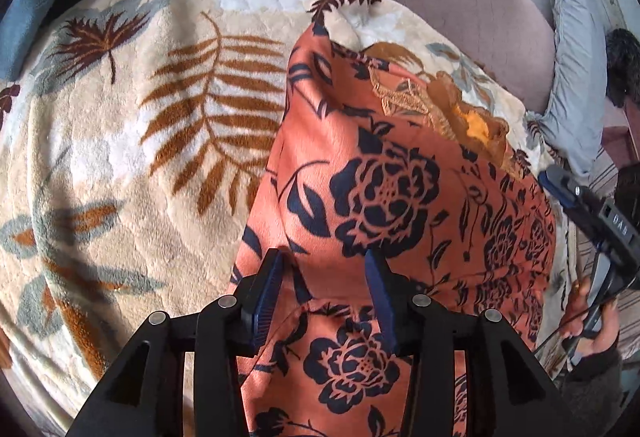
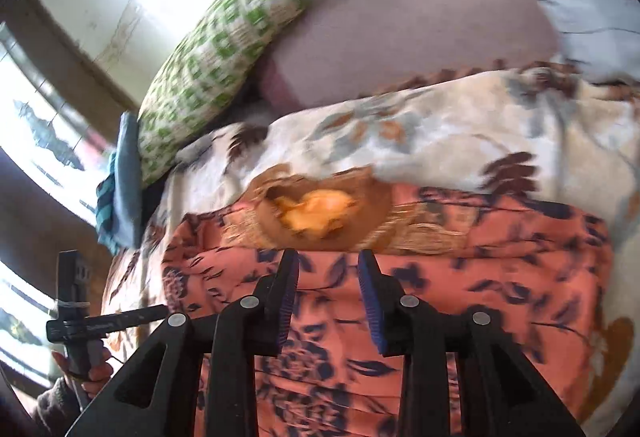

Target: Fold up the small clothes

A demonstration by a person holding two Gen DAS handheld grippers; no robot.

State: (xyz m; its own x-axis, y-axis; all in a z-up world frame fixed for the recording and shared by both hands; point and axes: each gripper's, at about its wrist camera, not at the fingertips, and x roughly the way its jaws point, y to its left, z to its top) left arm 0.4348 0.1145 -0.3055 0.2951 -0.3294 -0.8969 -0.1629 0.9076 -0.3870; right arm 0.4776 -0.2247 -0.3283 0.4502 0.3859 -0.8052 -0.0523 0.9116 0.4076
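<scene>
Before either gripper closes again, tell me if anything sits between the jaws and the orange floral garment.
Nothing visible does. The left gripper and right gripper both hang open directly over the orange floral garment, which lies on the leaf-print blanket.

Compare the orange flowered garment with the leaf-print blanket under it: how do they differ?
The orange garment has dark navy roses on a thin, smooth weave; the blanket has brown and grey leaves on cream, fluffy pile. The garment is the smaller piece and lies on top, with a gold embroidered neckline; the blanket spreads well past it and shows no trim. Both carry plant motifs.
</scene>
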